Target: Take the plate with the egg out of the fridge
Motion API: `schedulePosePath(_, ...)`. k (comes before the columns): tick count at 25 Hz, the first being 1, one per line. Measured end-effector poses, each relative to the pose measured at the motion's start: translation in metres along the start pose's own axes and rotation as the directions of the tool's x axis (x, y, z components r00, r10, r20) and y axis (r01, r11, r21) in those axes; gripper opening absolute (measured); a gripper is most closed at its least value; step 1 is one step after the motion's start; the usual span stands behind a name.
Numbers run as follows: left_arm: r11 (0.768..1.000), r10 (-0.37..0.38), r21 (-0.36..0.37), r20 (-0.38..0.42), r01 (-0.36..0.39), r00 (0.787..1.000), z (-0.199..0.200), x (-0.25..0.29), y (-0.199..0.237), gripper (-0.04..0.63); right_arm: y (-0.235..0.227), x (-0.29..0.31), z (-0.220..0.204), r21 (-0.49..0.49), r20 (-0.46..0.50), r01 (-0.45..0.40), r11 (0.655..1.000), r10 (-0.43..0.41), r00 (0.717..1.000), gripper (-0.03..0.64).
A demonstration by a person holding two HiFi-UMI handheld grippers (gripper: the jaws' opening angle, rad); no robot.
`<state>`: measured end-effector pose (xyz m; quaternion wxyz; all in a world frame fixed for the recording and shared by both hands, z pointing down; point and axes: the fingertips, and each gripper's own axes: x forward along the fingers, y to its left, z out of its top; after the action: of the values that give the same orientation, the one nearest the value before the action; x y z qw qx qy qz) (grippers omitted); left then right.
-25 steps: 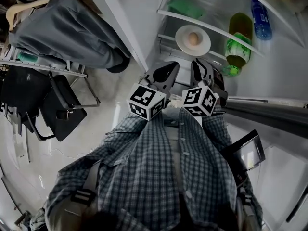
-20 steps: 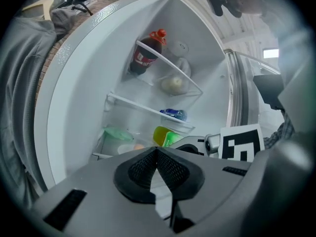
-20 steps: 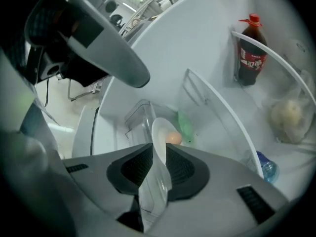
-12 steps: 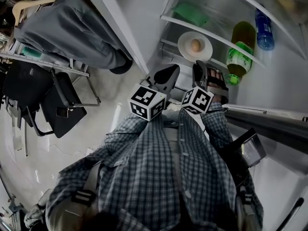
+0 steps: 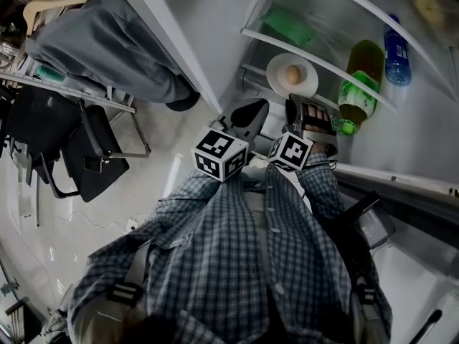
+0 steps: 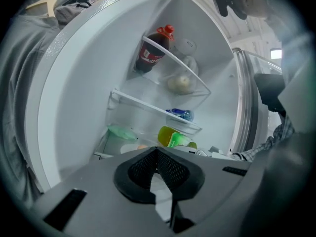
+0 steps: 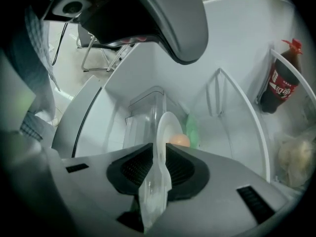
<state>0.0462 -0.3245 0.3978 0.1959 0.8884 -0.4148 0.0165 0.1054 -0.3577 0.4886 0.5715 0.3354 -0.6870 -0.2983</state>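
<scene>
A white plate (image 5: 280,69) with a brown egg (image 5: 292,74) rests on a middle shelf of the open fridge. My right gripper (image 5: 304,110) reaches to the plate's near rim. In the right gripper view the rim of the plate (image 7: 167,127) runs down between the two pads and the egg (image 7: 180,140) shows just behind; the right gripper (image 7: 159,149) is shut on that rim. My left gripper (image 5: 247,113) hangs beside it on the left, below the shelf, apart from the plate. Seen from its own camera, the left gripper (image 6: 158,149) is shut and holds nothing.
A green bottle (image 5: 356,84) and a blue bottle (image 5: 396,52) lie on the shelves to the plate's right, and a green pack (image 5: 287,26) sits one shelf up. A cola bottle (image 7: 281,85) stands in a rack. The fridge door (image 5: 401,178) is at right, a black chair (image 5: 79,149) at left.
My right gripper has moved forward to the plate's near rim and now holds it. The left gripper has barely shifted.
</scene>
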Motion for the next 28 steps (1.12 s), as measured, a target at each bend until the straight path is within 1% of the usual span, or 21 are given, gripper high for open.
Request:
schedulePosePath(4, 1.0, 0.001, -0.022, -0.006, -0.001, 1.0, -0.001, 0.004, 0.001, 0.006, -0.001, 0.004, 0.003, -0.003, 0.018, 0.031, 1.0, -0.031, 0.999, 0.064)
schedulePosePath(8, 0.999, -0.01, -0.048, -0.02, 0.009, 1.0, -0.006, 0.009, 0.002, 0.006, 0.001, 0.005, 0.004, -0.002, 0.019, 0.024, 1.0, -0.024, 1.0, 0.061)
schedulePosePath(10, 0.997, -0.021, -0.069, -0.027, 0.019, 0.999, -0.009, 0.012, 0.002, 0.006, -0.002, 0.005, 0.003, -0.005, 0.018, 0.032, 0.999, -0.032, 0.999, 0.032)
schedulePosePath(15, 0.993, -0.031, -0.112, -0.05, 0.025, 0.998, -0.021, 0.023, 0.006, 0.006, 0.0, 0.003, 0.001, 0.0, 0.016, 0.023, 1.0, -0.023, 1.0, 0.031)
schedulePosePath(18, 0.987, -0.039, -0.156, -0.069, 0.028, 0.997, -0.031, 0.029, 0.01, 0.006, -0.001, 0.001, 0.0, 0.002, 0.014, 0.027, 1.0, -0.027, 1.0, 0.031)
schedulePosePath(20, 0.98, -0.046, -0.199, -0.078, 0.03, 0.996, -0.038, 0.032, 0.012, 0.006, -0.001, -0.001, -0.001, 0.004, 0.013, 0.027, 1.0, -0.027, 1.0, 0.031)
schedulePosePath(22, 0.963, -0.054, -0.266, -0.081, 0.031, 0.995, -0.044, 0.035, 0.015, 0.006, 0.0, -0.003, -0.001, 0.008, 0.013, 0.025, 1.0, -0.025, 1.0, 0.031)
schedulePosePath(23, 0.95, -0.063, -0.311, -0.081, 0.035, 0.995, -0.047, 0.036, 0.016, 0.006, 0.0, -0.004, -0.001, 0.009, 0.013, 0.025, 1.0, -0.025, 1.0, 0.031)
schedulePosePath(24, 0.931, -0.078, -0.364, -0.078, 0.044, 0.994, -0.05, 0.038, 0.017, 0.006, 0.0, -0.005, -0.001, 0.011, 0.013, 0.025, 1.0, -0.025, 1.0, 0.031)
schedulePosePath(26, 0.878, -0.112, -0.473, -0.057, 0.072, 0.992, -0.054, 0.04, 0.016, 0.008, 0.0, -0.007, -0.002, 0.014, 0.013, 0.026, 1.0, -0.027, 1.0, 0.031)
schedulePosePath(27, 0.853, -0.123, -0.516, -0.045, 0.082, 0.991, -0.055, 0.041, 0.016, 0.008, 0.0, -0.008, -0.002, 0.017, 0.014, 0.027, 0.999, -0.027, 1.0, 0.031)
schedulePosePath(28, 0.832, -0.127, -0.548, -0.035, 0.087, 0.991, -0.056, 0.043, 0.017, 0.009, 0.001, -0.009, -0.002, 0.02, 0.014, 0.027, 0.999, -0.028, 1.0, 0.031)
